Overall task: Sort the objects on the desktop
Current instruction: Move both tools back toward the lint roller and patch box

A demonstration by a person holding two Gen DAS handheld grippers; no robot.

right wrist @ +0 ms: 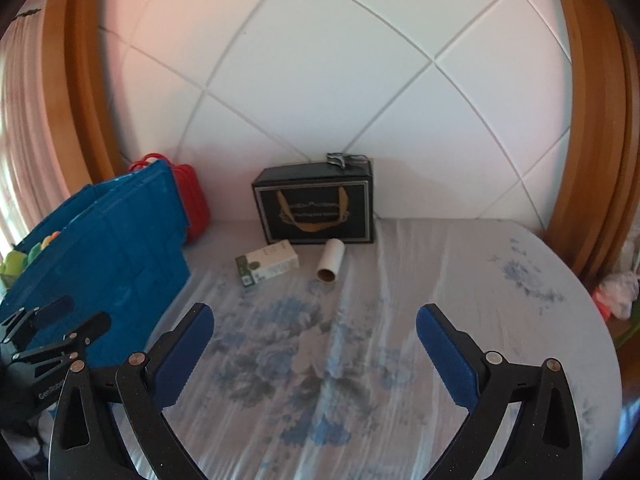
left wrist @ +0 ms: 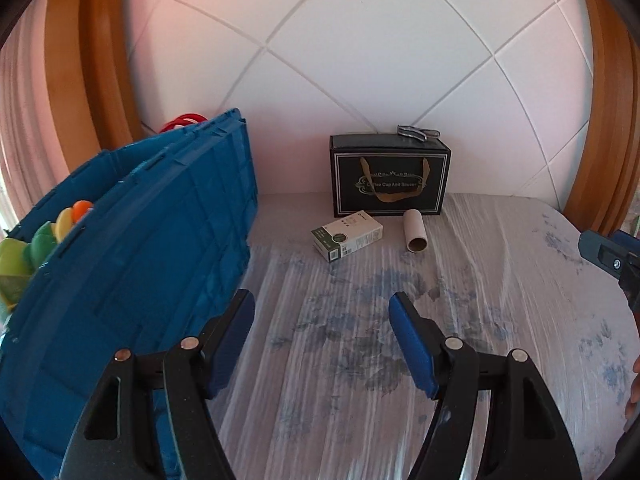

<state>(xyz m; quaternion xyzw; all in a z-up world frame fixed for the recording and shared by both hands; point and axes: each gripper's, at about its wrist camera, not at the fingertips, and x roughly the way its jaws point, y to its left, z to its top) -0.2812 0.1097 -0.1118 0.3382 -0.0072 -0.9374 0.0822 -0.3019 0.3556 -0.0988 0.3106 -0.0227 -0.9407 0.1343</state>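
Both tongs [left wrist: 322, 320] [right wrist: 315, 332] hover open above the cloth [right wrist: 360, 360]

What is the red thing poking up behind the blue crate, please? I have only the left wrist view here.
Observer: It is a red plastic case with loop handles, standing just behind the blue ribbed plastic crate.
Operator: Thank you. Is there anything beyond the table's right edge?
Observer: Yes, a pink and white bundle sits past the edge of the blue floral tablecloth. It is too blurred to tell what it is.
Operator: And is the right tool carrying anything?
Observer: No, the right tool is open and empty, with only the cloth showing between its blue pads.
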